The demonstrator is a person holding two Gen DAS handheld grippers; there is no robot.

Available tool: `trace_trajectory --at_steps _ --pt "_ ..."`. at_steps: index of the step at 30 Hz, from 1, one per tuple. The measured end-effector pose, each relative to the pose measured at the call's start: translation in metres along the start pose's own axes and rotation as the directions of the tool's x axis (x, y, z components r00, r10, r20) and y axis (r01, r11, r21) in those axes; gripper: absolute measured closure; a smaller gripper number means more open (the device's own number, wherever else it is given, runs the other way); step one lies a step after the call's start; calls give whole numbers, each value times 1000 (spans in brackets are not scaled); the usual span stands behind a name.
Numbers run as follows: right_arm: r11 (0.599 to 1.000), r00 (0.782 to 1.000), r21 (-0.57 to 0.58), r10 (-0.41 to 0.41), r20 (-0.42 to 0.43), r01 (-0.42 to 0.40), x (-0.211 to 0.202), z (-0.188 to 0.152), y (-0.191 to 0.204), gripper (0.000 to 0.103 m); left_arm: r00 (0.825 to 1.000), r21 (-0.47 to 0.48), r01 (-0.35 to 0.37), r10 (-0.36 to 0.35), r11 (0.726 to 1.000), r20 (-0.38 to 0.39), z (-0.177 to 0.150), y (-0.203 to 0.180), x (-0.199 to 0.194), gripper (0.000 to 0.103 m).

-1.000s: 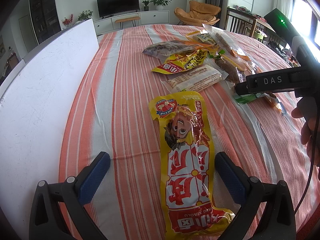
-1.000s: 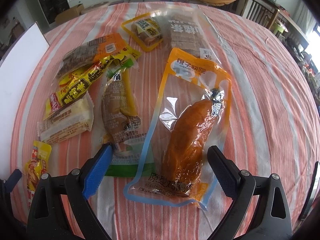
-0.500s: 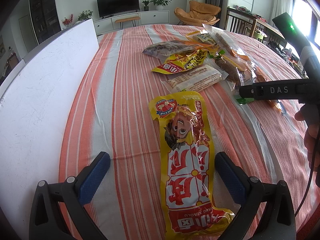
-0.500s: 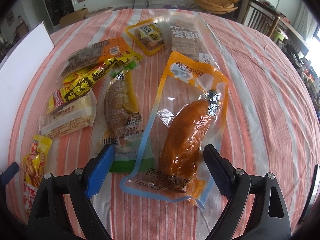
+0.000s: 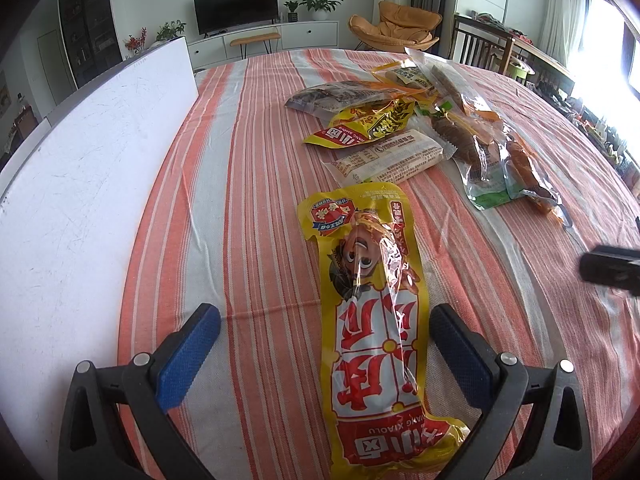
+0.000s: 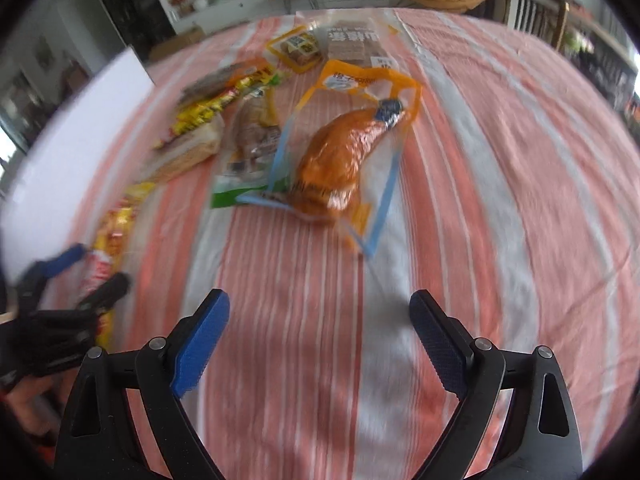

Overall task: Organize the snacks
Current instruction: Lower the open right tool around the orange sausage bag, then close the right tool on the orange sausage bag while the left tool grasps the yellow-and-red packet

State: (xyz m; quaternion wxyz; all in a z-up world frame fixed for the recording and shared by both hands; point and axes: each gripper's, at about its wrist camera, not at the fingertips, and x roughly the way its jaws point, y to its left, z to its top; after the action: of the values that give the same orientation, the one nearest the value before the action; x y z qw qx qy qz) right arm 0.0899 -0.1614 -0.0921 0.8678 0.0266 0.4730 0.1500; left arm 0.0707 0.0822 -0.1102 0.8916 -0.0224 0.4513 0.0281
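On the striped tabletop (image 5: pixel 248 160) our left tool (image 5: pixel 320 344) gapes around the untouched yellow snack pack (image 5: pixel 372 320), while our right tool (image 6: pixel 320 328) opens over bare cloth, holding nothing.

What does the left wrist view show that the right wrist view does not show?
Only the left wrist view shows sharply the cartoon face on the long yellow packet, which lies between the pads of the open left gripper.

Only the right wrist view shows the opening right gripper with only bare cloth between its pads, and the whole clear pouch with the orange-brown piece inside.

Both show the striped tablecloth, the white board and the snack pile.
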Motion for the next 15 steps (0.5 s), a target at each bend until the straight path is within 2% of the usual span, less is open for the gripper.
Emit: trace_trajectory --at_steps 1,3,5,8,11,14,15 --pt "996 998 65 64 5 -64 -6 -2 -11 10 1000 0 1 -1 1000 -1 0 0 0 0" --pt "976 993 182 114 33 -118 -15 -3 -29 10 1000 1 1 -1 1000 -1 0 -1 0 0" --pt "964 995 254 72 62 -85 -22 4 -42 10 1000 1 1 -1 1000 -2 1 -2 0 0" --pt "952 999 305 0 34 -10 -15 35 -46 10 1000 2 1 -1 1000 -2 1 -3 0 0" --pt "966 1000 258 -3 -12 6 13 74 -26 11 1000 2 0 0 1000 -2 1 -2 0 0" --pt "976 988 159 -140 -72 150 55 98 -4 12 1000 7 3 -3 1000 -15 2 -3 0 0" --pt "971 976 100 -213 -50 217 59 101 5 14 1000 10 6 -6 1000 -22 2 -3 -1 1"
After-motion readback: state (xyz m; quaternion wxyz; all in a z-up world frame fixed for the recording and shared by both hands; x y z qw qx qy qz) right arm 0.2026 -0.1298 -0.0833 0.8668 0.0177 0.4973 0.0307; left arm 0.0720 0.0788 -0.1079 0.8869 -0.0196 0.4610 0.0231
